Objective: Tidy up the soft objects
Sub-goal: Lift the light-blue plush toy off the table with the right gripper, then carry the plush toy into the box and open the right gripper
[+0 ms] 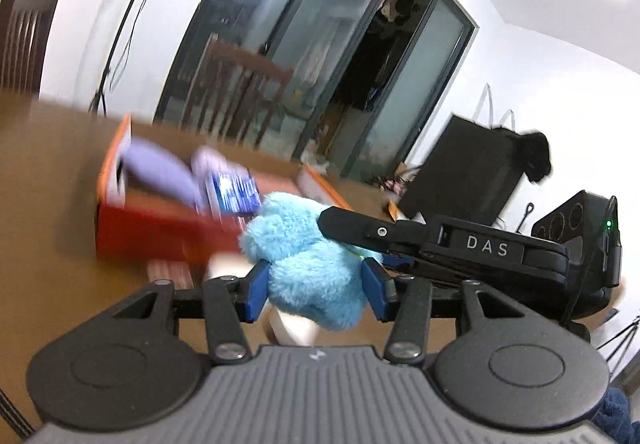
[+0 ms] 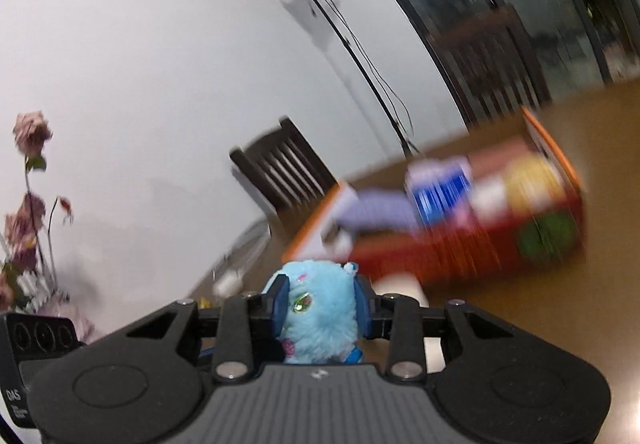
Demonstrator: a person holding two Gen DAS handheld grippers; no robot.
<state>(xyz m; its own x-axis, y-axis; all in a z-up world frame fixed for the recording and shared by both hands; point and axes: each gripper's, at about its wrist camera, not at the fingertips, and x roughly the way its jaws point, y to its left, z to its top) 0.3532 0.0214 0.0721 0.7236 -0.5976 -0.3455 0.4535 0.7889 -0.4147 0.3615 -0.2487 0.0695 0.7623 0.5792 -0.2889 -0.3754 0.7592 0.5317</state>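
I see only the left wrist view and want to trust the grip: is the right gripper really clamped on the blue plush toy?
Observer: Yes, the right gripper presses its pads on both sides of the blue plush toy, at its head.
Operator: What lies in the red box beyond the blue packet?
Observer: A round yellow thing; blur hides what it is.
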